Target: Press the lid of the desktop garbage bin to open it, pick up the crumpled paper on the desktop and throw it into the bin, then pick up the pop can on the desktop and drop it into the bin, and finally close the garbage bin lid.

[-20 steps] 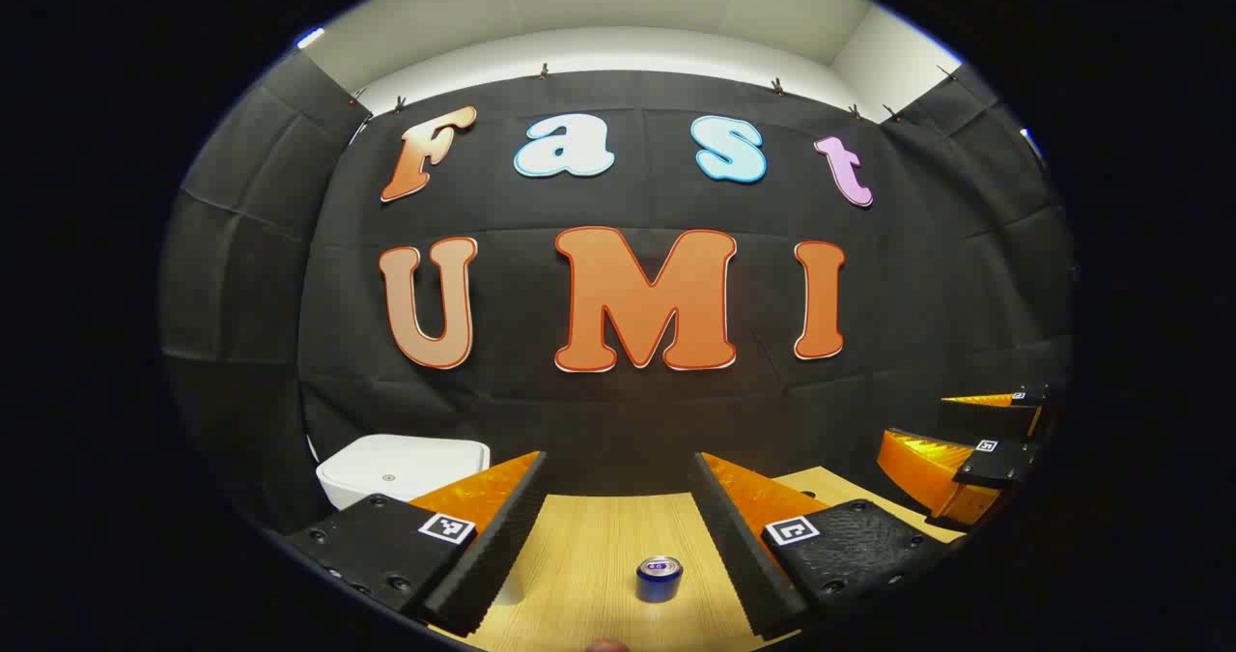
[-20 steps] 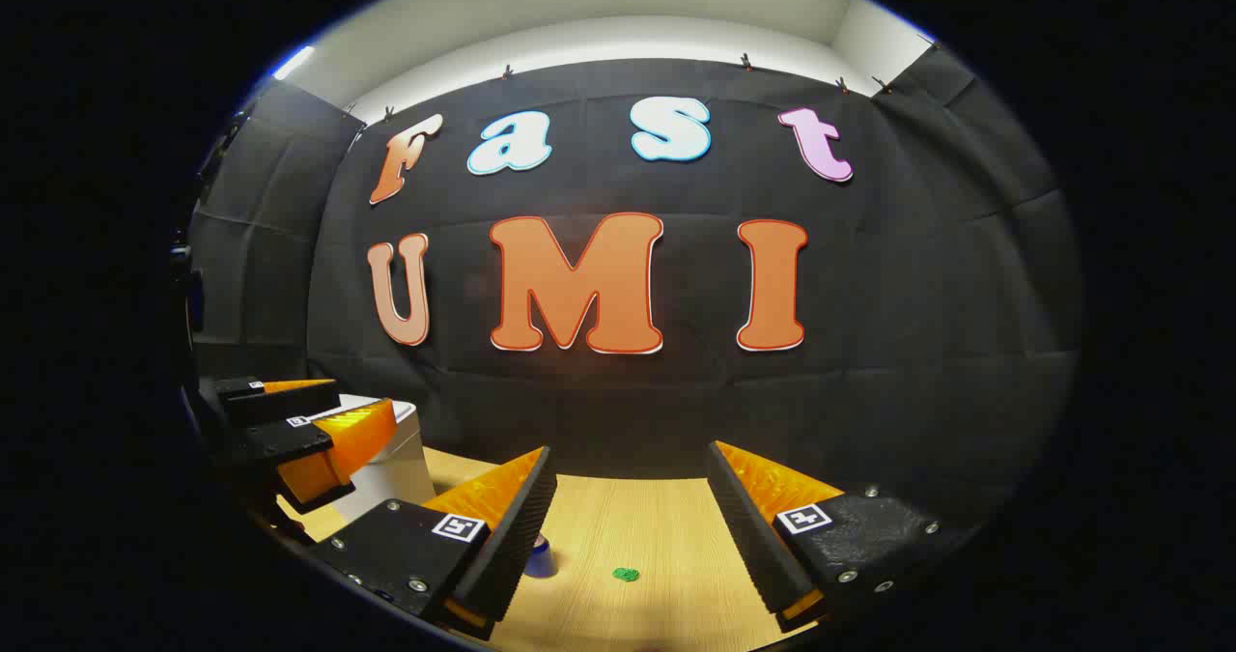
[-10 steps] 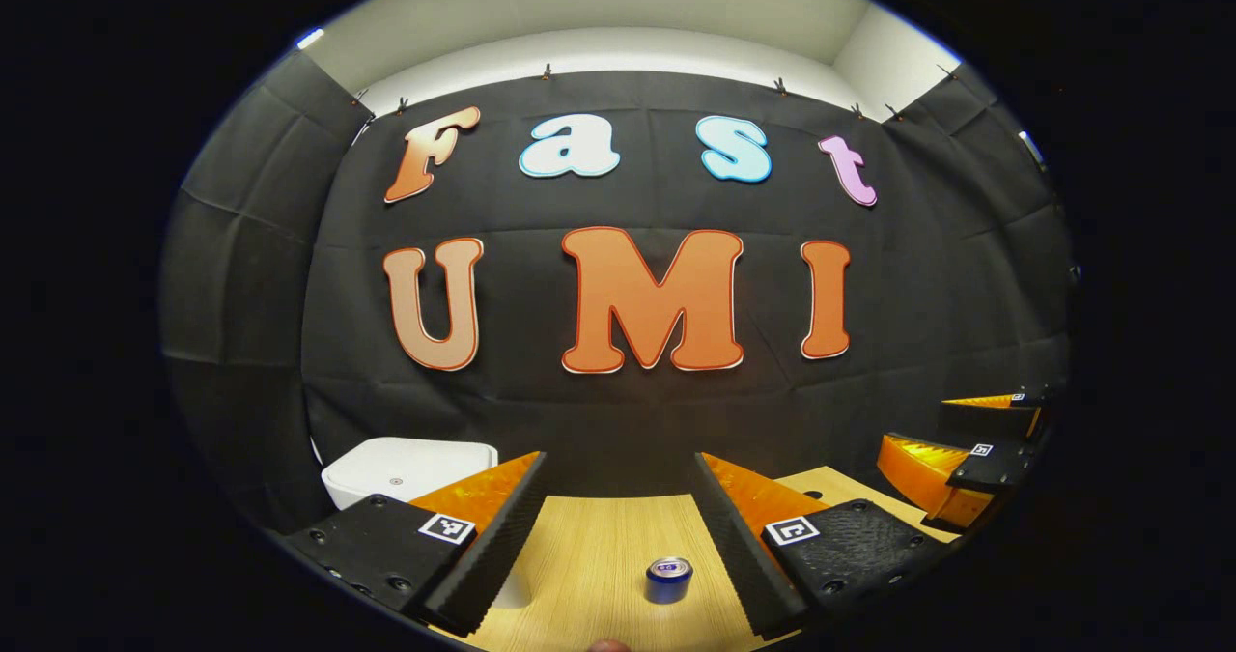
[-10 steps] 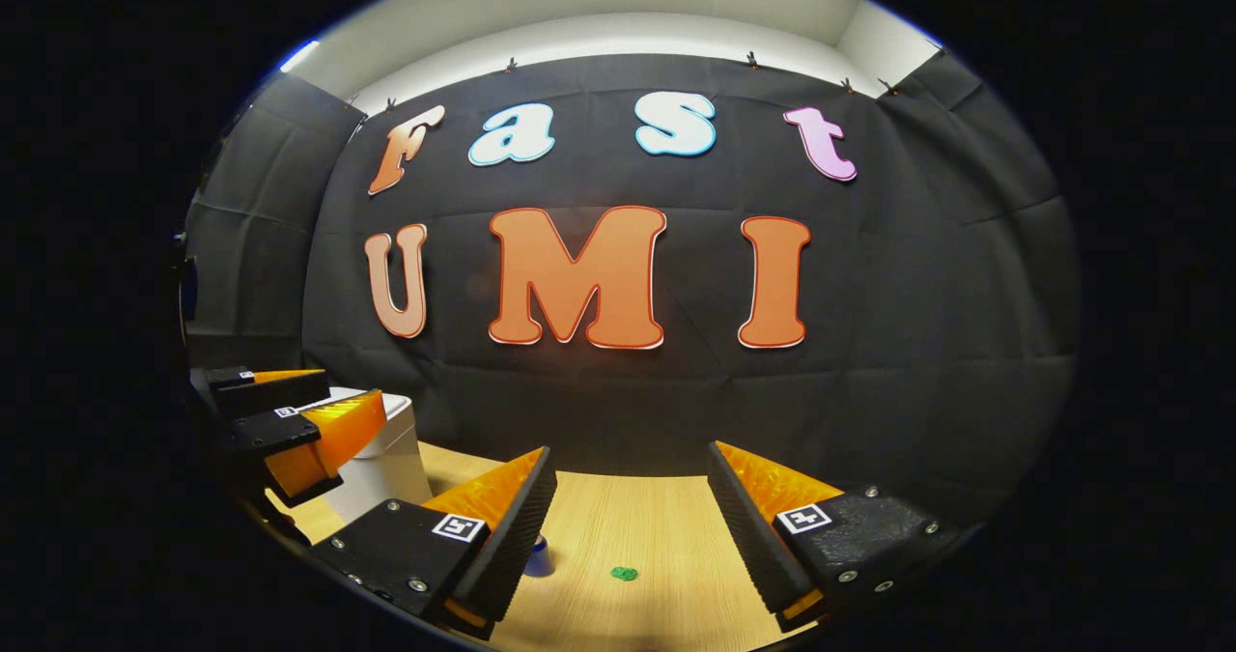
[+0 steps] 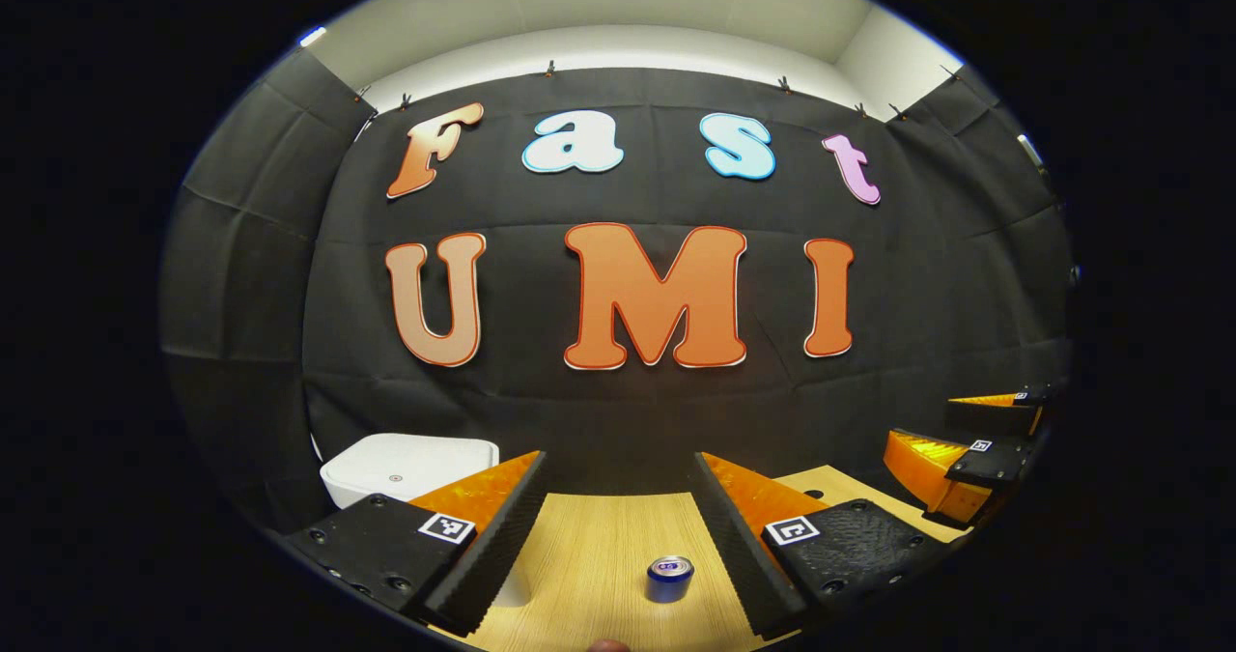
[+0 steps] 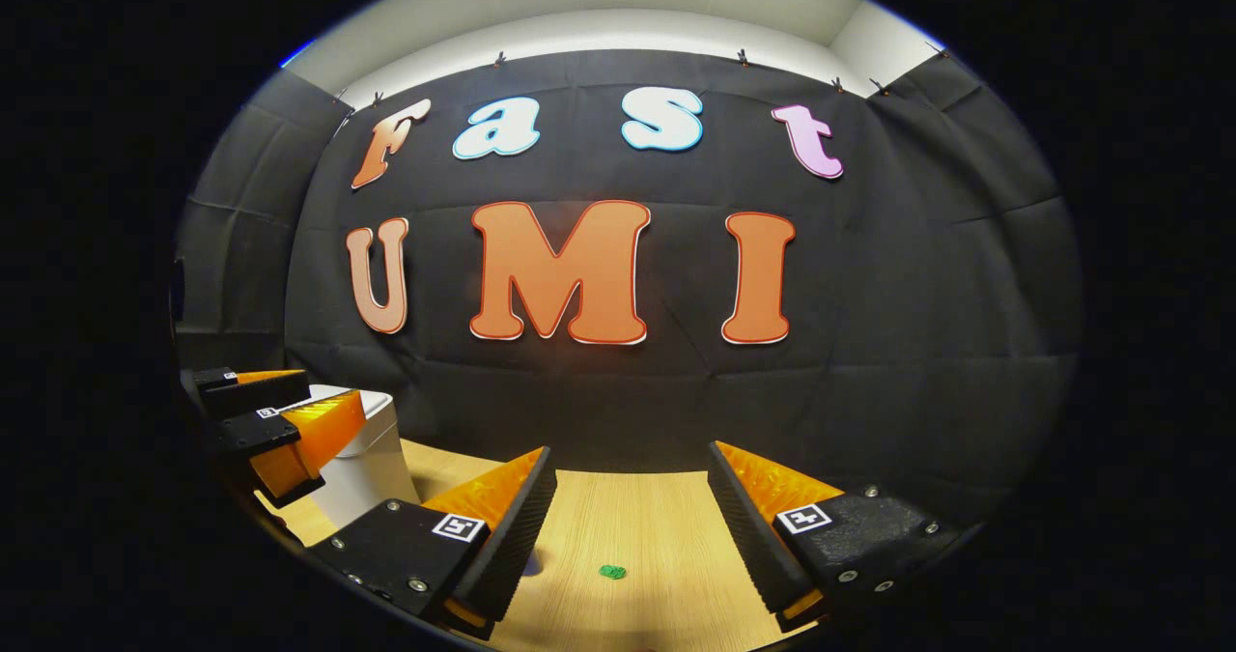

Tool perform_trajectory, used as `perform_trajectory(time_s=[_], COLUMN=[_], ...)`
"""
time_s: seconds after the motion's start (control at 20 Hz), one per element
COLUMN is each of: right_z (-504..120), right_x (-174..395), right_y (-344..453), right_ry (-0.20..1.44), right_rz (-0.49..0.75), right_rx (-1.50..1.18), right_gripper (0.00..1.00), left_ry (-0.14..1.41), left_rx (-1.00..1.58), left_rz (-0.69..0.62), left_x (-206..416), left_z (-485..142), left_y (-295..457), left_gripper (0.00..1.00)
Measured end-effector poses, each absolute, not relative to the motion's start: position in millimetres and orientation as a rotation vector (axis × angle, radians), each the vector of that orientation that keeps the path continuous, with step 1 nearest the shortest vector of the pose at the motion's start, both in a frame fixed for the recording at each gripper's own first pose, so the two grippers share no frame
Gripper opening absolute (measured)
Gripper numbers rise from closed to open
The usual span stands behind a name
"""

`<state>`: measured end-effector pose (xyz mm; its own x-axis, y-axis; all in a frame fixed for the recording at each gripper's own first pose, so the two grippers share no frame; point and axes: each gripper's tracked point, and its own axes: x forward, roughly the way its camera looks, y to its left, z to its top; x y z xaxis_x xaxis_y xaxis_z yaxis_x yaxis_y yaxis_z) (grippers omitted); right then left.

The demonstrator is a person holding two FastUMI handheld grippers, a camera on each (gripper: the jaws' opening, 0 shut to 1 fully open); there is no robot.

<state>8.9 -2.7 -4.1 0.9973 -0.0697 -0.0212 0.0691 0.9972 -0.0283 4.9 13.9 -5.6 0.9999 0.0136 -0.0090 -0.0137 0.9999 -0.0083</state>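
Note:
The white garbage bin stands at the table's back left with its lid down; it also shows as a white bin behind the other gripper. A blue pop can stands upright on the wooden table, between my left gripper's open fingers and close in. A white thing peeks out from under one finger; I cannot tell what it is. My left gripper hangs open and empty above the table, and appears as the left gripper in front of the bin. My right gripper is open and empty too, seen also as the right gripper.
A small green scrap lies on the table between the right gripper's fingers. A dark round spot marks the tabletop at the right. The black cloth wall closes off the back of the table.
The right gripper view has swung slightly, so the wall and bin slid left and the blue can slipped behind its finger. The left gripper view has barely shifted.

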Motion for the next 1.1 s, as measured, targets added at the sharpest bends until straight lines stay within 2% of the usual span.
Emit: perform_trajectory(time_s=[0.7,1.1], right_z=[-9.1,-13.1], right_x=[6.2,8.7], right_y=[4.5,9.8], right_ry=[0.043,0.058], right_rz=[-0.063,-0.054], right_rx=[-0.041,-0.041], right_gripper=[0.94,0.94], left_ry=[0.007,0.005], left_rx=[0.007,0.015], left_rz=[0.027,0.089], left_x=[-1.1,-5.7], left_z=[-2.4,0.8], left_y=[25.3,53.9], left_gripper=[0.93,0.93])
